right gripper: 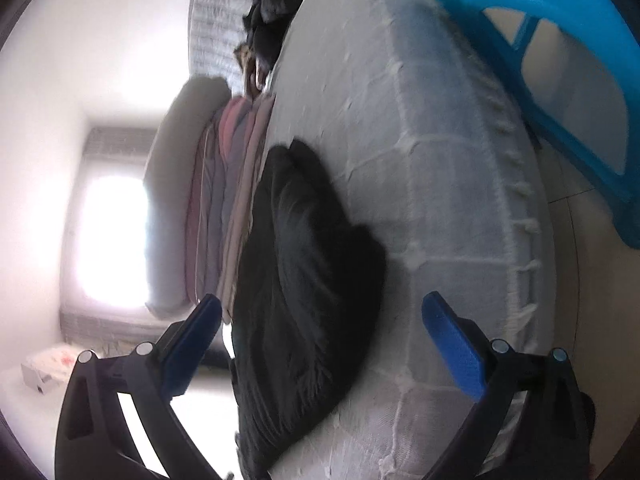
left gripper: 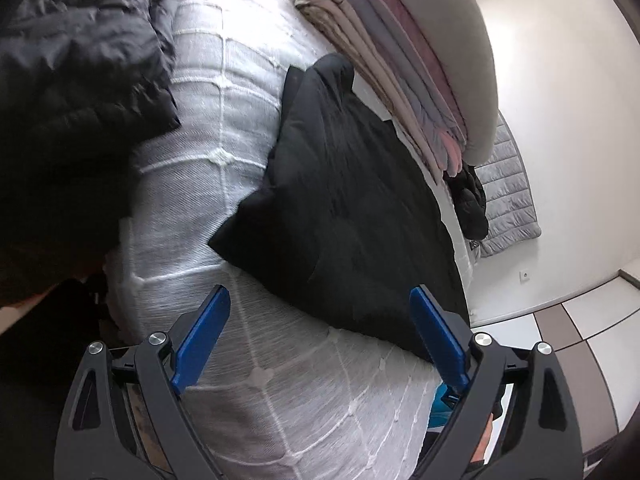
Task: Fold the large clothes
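Note:
A folded black garment (left gripper: pixel 344 208) lies flat on the white quilted bed cover (left gripper: pixel 224 128), beside a stack of folded clothes (left gripper: pixel 404 60). My left gripper (left gripper: pixel 320 336) hovers open just short of the garment's near edge, nothing between its blue fingers (left gripper: pixel 202 344). At the upper left a black puffer jacket (left gripper: pixel 76 64) lies bunched on the bed. In the right wrist view the same folded black garment (right gripper: pixel 304 288) lies ahead, and my right gripper (right gripper: pixel 324 344) stands open over its near end, holding nothing.
The stack of folded clothes (right gripper: pixel 224 208) in pink, grey and beige has a grey cushion (left gripper: pixel 448 40) on top. A dark garment (left gripper: pixel 472 204) and a grey quilted item (left gripper: pixel 508 192) lie past it. A blue plastic chair (right gripper: pixel 560 80) stands by the bed edge. Tiled floor (left gripper: pixel 580 340) lies beside the bed.

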